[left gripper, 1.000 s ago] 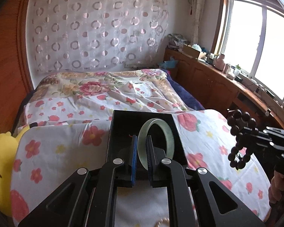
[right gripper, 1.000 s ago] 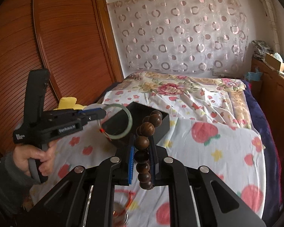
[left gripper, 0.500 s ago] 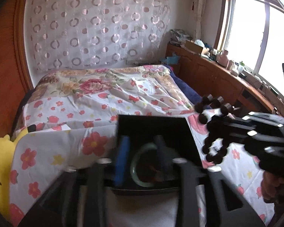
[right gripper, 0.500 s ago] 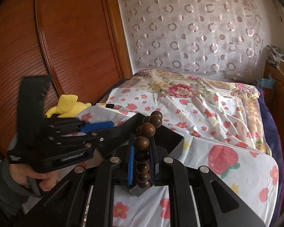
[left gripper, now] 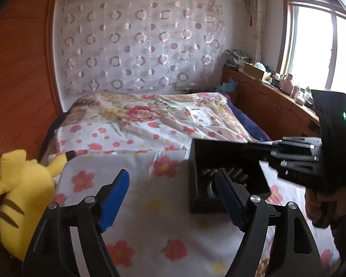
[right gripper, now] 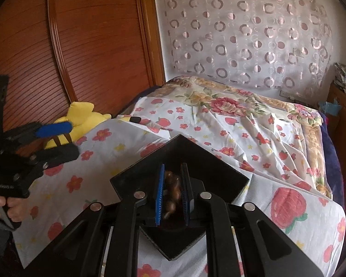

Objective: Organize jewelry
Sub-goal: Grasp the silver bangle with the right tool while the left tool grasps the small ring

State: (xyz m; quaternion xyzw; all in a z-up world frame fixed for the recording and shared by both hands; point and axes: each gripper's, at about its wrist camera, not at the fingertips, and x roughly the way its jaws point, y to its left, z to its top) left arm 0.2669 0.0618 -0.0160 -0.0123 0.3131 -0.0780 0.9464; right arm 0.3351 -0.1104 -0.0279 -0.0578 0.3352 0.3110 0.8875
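Right tool (right gripper: 172, 197) pinches a brown bead bracelet (right gripper: 171, 192) low inside the black box (right gripper: 136, 179); the left tool (left gripper: 173, 198), just opened and empty, stands beside that box. Round, glossy beads could snag the rigid box rim. A pale bangle (left gripper: 211, 187), probably, lies inside.

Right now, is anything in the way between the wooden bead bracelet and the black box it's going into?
Nothing visible. The right gripper, shut on the bead bracelet, already hangs over the open black box. The left gripper is open and off to the side.
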